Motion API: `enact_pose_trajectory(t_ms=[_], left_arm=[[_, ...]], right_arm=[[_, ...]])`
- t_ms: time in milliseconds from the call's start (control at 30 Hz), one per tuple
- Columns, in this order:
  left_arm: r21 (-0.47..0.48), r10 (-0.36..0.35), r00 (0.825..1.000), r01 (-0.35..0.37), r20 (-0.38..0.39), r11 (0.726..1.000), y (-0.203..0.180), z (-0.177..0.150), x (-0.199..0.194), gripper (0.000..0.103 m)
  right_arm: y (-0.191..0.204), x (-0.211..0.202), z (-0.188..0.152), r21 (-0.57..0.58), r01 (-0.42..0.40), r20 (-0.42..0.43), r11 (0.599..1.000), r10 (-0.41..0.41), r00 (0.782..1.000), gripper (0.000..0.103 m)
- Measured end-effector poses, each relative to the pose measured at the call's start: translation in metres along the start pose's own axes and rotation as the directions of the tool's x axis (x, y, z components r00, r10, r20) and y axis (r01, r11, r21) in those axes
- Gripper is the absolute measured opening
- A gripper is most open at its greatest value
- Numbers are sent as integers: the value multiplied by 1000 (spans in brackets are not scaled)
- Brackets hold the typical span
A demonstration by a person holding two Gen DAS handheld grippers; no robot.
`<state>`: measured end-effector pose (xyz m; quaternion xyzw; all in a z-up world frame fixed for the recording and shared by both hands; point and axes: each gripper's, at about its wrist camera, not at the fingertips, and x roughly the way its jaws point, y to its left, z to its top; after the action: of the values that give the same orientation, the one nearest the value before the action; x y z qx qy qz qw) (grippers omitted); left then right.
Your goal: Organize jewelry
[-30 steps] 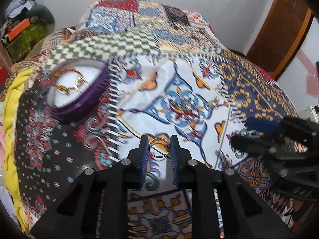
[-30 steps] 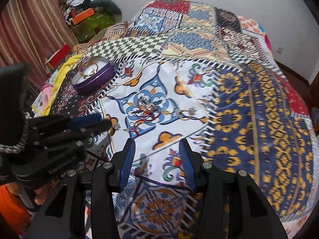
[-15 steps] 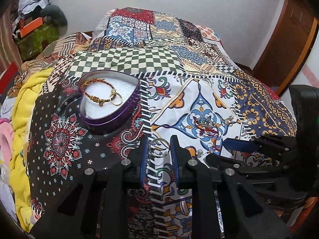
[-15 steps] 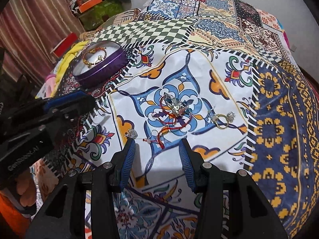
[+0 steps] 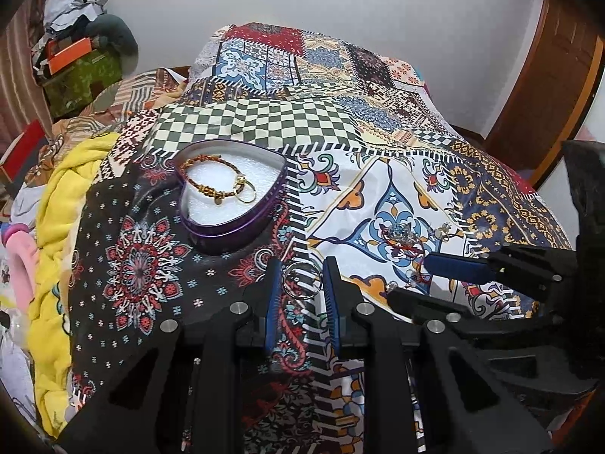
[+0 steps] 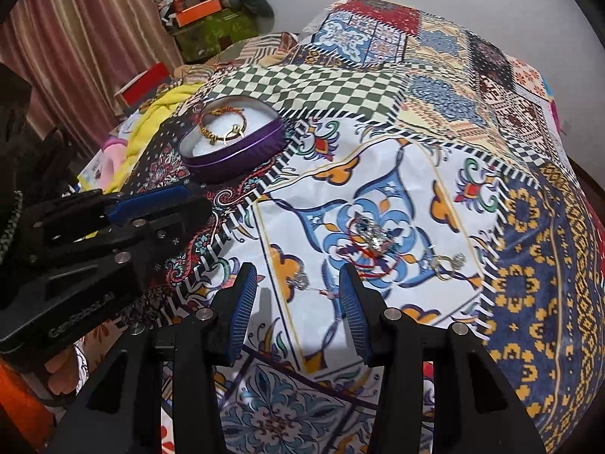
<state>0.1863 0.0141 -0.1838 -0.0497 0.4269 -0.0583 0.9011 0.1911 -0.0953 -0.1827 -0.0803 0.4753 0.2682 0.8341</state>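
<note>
My left gripper [image 5: 301,278] is shut on a silver ring [image 5: 301,278], held upright between its blue pads just in front of the purple heart-shaped tin [image 5: 242,227]. The tin [image 6: 242,151] has white padding and holds a gold braided bracelet [image 5: 211,181] and a gold ring [image 5: 244,193]. My right gripper [image 6: 297,295] stands open and empty above the bedspread. Ahead of it lie a tangled red cord with silver pieces [image 6: 372,244], a small silver charm [image 6: 298,283] and a gold ring with a stone [image 6: 446,265]. The left gripper [image 6: 166,208] shows at the left of the right wrist view.
Everything lies on a patchwork bedspread [image 5: 378,121]. A yellow blanket [image 5: 56,227] bunches along the left edge. Boxes and clutter [image 5: 72,60] stand at the back left, a wooden door [image 5: 552,75] at the right. A striped curtain [image 6: 83,45] hangs on the left.
My left gripper carried the silver ring to the left, and the tin now lies straight ahead and closer. My right gripper moved nearer to the tangled jewelry and stayed open.
</note>
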Motion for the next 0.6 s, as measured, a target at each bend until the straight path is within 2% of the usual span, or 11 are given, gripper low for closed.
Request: enact_pose_trajectory(t_ms=[67, 167, 233, 300, 600], left_arm=[[-3, 1, 1000, -1, 0, 1000, 3, -1, -1, 21], [-9, 4, 1000, -4, -6, 1000, 6, -4, 0, 21], [-13, 5, 1000, -5, -11, 1000, 8, -5, 1, 21], [-19, 7, 1000, -7, -18, 1000, 10, -7, 3, 21], [-21, 15, 1000, -15, -4, 1000, 11, -5, -4, 21]], right_arm=[[0, 8, 1, 8, -5, -15, 1000, 5, 1000, 39], [-4, 20, 0, 32, -17, -47, 999, 18, 999, 25], [-7, 22, -1, 37, -16, -44, 999, 18, 999, 21], [-7, 23, -1, 37, -4, -43, 999, 6, 999, 11], [-5, 5, 1, 34, -6, 6, 999, 6, 1000, 11]])
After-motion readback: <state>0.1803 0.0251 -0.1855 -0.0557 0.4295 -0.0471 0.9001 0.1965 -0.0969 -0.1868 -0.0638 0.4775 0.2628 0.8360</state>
